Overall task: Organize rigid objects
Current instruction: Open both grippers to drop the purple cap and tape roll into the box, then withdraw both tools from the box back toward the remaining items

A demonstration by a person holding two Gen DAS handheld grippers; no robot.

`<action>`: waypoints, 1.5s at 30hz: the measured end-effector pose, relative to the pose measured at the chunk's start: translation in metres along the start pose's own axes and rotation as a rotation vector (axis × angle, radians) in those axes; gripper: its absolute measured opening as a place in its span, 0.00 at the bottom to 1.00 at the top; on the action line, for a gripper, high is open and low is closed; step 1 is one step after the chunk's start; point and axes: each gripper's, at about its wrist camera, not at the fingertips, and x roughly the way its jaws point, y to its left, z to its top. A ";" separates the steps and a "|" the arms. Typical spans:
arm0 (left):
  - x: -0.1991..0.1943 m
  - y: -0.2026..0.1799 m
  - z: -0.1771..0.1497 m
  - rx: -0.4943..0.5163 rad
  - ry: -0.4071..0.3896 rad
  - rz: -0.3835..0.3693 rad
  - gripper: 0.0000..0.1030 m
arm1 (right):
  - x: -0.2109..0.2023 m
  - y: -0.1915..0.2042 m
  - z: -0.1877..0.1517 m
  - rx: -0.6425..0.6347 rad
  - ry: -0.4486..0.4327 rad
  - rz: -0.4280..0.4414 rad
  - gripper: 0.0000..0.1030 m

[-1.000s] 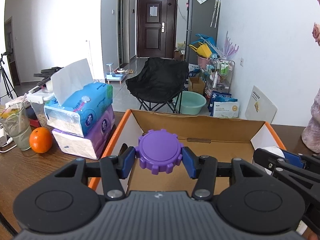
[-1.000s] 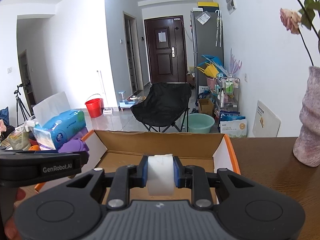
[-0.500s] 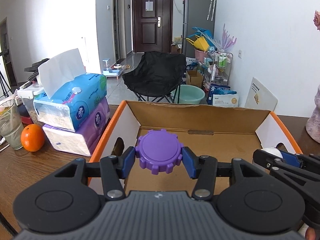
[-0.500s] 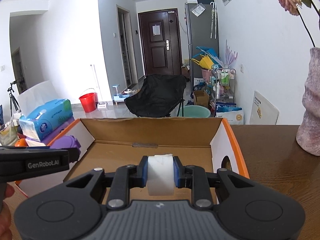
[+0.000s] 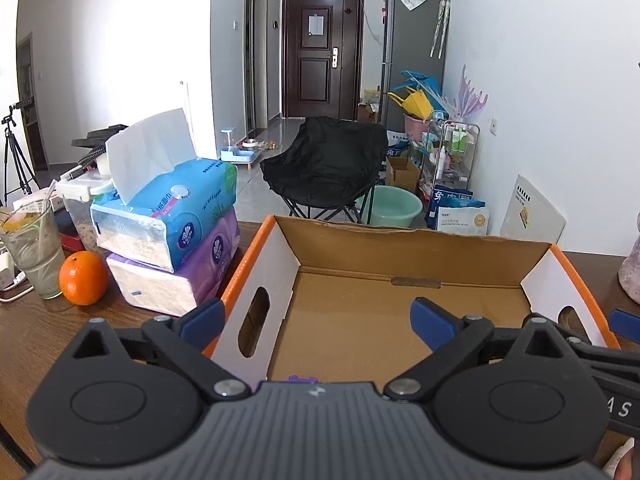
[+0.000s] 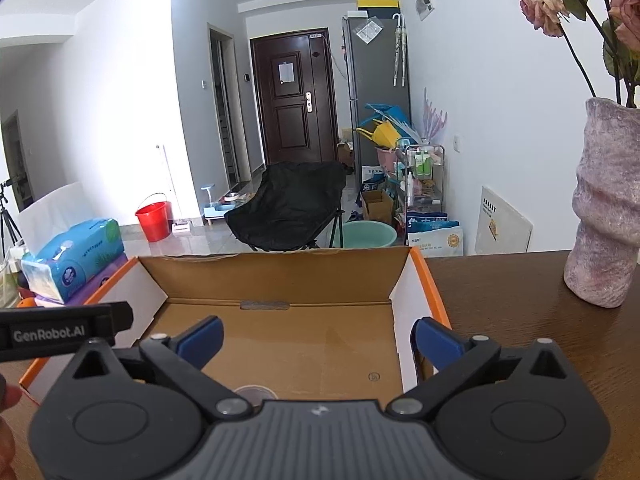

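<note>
While both tongs (image 5: 316, 322) (image 6: 318, 340) open, purple gear (image 5: 303, 379) lies dropped in box (image 5: 400, 240)

A cardboard box (image 5: 400, 320) was plain brown inside, with white end walls and orange edges, on a dark brown wood-grain table (image 6: 520, 300). Beside it lay a light blue tissue pack (image 5: 176, 212) on a purple one (image 5: 180, 276), next to a bright orange fruit (image 5: 83, 278). A mottled pink vase (image 6: 604, 208) held faded pink roses (image 6: 542, 4), and both black grippers had blue pads (image 5: 432, 322).

Cardboard box (image 5: 424, 240) floor lies mostly open; tissue packs (image 5: 172, 240) crowd its left wall.
</note>
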 end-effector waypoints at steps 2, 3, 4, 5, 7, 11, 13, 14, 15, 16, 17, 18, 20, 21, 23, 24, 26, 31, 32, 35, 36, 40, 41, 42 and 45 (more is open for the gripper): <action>-0.001 0.000 0.000 -0.001 0.001 0.000 1.00 | 0.000 0.000 0.001 0.001 0.007 0.000 1.00; -0.001 0.000 0.001 -0.004 0.002 -0.001 1.00 | -0.001 0.000 0.001 0.003 0.008 0.000 1.00; -0.002 0.000 0.001 -0.006 0.003 -0.002 1.00 | -0.002 -0.001 0.002 0.004 0.007 0.000 1.00; -0.003 0.000 0.001 -0.007 0.001 -0.003 1.00 | -0.004 0.000 0.002 0.004 0.007 0.001 1.00; -0.006 0.001 0.002 -0.008 -0.003 -0.006 1.00 | -0.007 0.000 0.004 0.004 0.002 -0.001 1.00; -0.009 0.000 0.002 -0.004 -0.007 -0.005 1.00 | -0.012 0.003 0.008 0.002 -0.003 -0.011 1.00; -0.010 0.000 0.002 -0.002 -0.002 -0.003 1.00 | -0.014 0.004 0.009 -0.001 -0.003 -0.012 1.00; -0.011 0.000 0.002 0.002 -0.001 -0.003 1.00 | -0.017 0.005 0.008 -0.003 -0.006 -0.013 1.00; -0.013 0.001 0.002 0.005 -0.003 -0.001 1.00 | -0.018 0.005 0.007 -0.005 -0.007 -0.015 1.00; -0.016 0.002 0.002 0.004 -0.006 0.001 1.00 | -0.020 0.006 0.007 -0.007 -0.006 -0.016 1.00; -0.018 0.003 0.002 0.000 -0.010 0.000 1.00 | -0.023 0.006 0.007 -0.009 -0.008 -0.016 1.00; -0.020 0.005 0.003 -0.005 -0.010 -0.002 1.00 | -0.026 0.006 0.007 -0.011 -0.012 -0.016 1.00; -0.025 0.007 0.003 -0.012 -0.002 -0.003 1.00 | -0.033 0.006 0.007 -0.017 -0.023 -0.017 1.00; -0.027 0.008 0.003 -0.014 -0.001 -0.004 1.00 | -0.036 0.007 0.007 -0.018 -0.028 -0.017 1.00; -0.033 0.009 0.002 -0.014 -0.005 -0.007 1.00 | -0.044 0.006 0.007 -0.021 -0.036 -0.013 1.00; -0.036 0.010 0.002 -0.012 -0.006 -0.007 1.00 | -0.048 0.006 0.006 -0.023 -0.041 -0.011 1.00; -0.042 0.011 0.001 -0.010 -0.008 -0.009 1.00 | -0.056 0.008 0.005 -0.027 -0.055 -0.008 1.00; -0.058 0.014 -0.003 -0.011 -0.018 -0.020 1.00 | -0.077 0.009 0.004 -0.039 -0.079 -0.001 1.00; -0.061 0.015 -0.004 -0.010 -0.019 -0.020 1.00 | -0.081 0.010 0.003 -0.043 -0.084 0.002 1.00; -0.069 0.016 -0.007 -0.005 -0.023 -0.020 1.00 | -0.094 0.013 -0.002 -0.052 -0.101 0.005 1.00; -0.072 0.017 -0.008 -0.004 -0.024 -0.021 1.00 | -0.097 0.012 -0.002 -0.053 -0.105 0.006 1.00; -0.084 0.020 -0.013 -0.005 -0.031 -0.027 1.00 | -0.110 0.012 -0.006 -0.056 -0.115 0.007 1.00; -0.087 0.020 -0.014 -0.004 -0.032 -0.028 1.00 | -0.114 0.012 -0.007 -0.058 -0.118 0.007 1.00; -0.089 0.021 -0.015 -0.002 -0.034 -0.030 1.00 | -0.117 0.012 -0.008 -0.059 -0.120 0.007 1.00; -0.099 0.022 -0.019 0.003 -0.038 -0.034 1.00 | -0.125 0.013 -0.012 -0.063 -0.123 0.007 1.00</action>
